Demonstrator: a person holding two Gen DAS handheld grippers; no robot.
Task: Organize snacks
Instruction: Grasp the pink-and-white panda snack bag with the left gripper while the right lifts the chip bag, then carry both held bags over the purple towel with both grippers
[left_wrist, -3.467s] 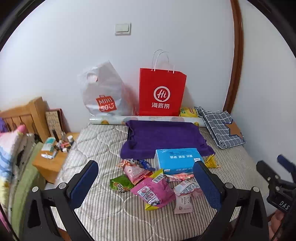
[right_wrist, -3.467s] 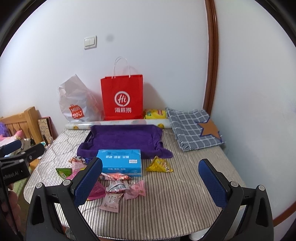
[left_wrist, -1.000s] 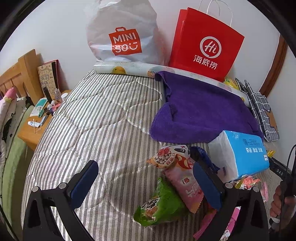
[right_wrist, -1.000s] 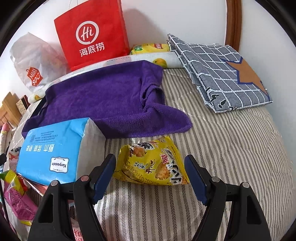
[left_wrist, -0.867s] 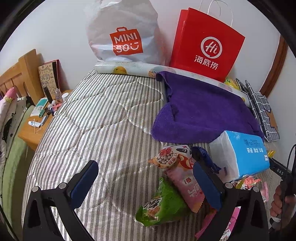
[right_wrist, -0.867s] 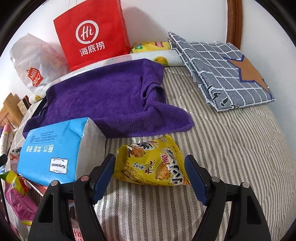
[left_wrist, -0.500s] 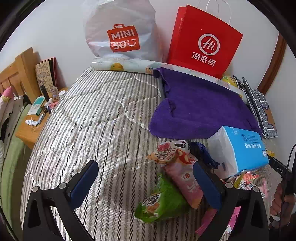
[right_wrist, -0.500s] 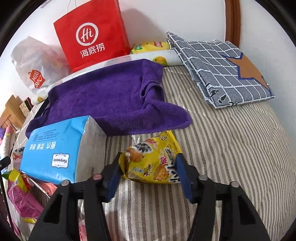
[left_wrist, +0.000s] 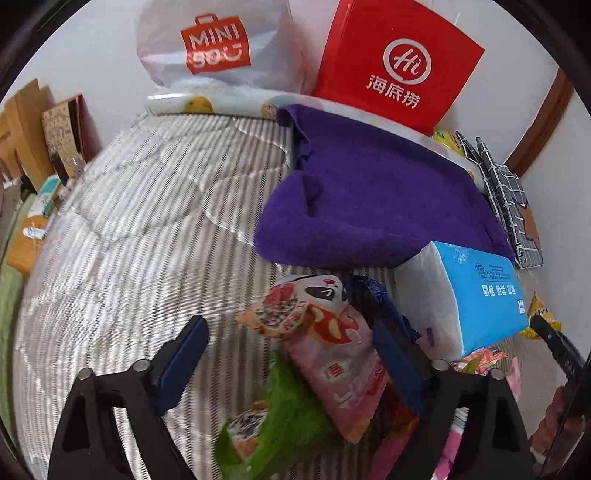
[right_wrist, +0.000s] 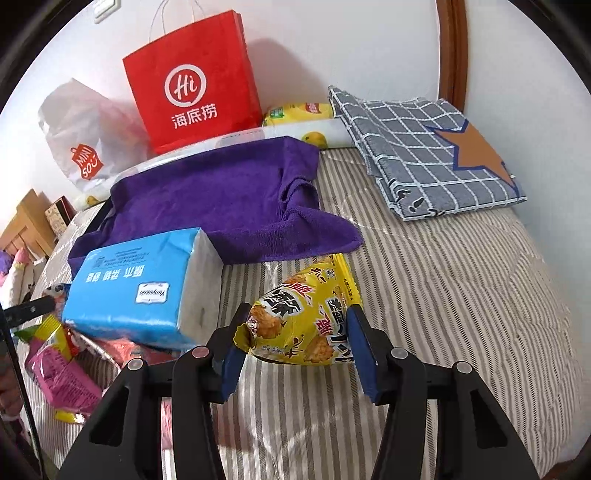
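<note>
My right gripper (right_wrist: 297, 328) is shut on a yellow snack packet (right_wrist: 306, 295) and holds it tilted just above the striped bed (right_wrist: 461, 295). A pink snack packet (left_wrist: 332, 350) and a green one (left_wrist: 288, 413) lie on the bed between the fingers of my left gripper (left_wrist: 291, 343). That gripper's jaws are closing. Its right finger is at the pink packet's edge and its left finger stands apart from both packets. A dark blue wrapper (left_wrist: 373, 295) lies beside them. More pink packets (right_wrist: 62, 376) lie under the blue tissue pack (right_wrist: 140, 288).
A purple towel (right_wrist: 221, 195) is spread behind the snacks. A red paper bag (right_wrist: 192, 85) and a white plastic bag (left_wrist: 218, 48) lean on the wall. A grey checked cloth (right_wrist: 424, 147) lies at the back right. A wooden bedside table (left_wrist: 26, 240) stands off the bed's left edge.
My right gripper closed on the yellow packet and raised it off the bed. My left gripper came down closer to the pink and green packets and its jaws narrowed.
</note>
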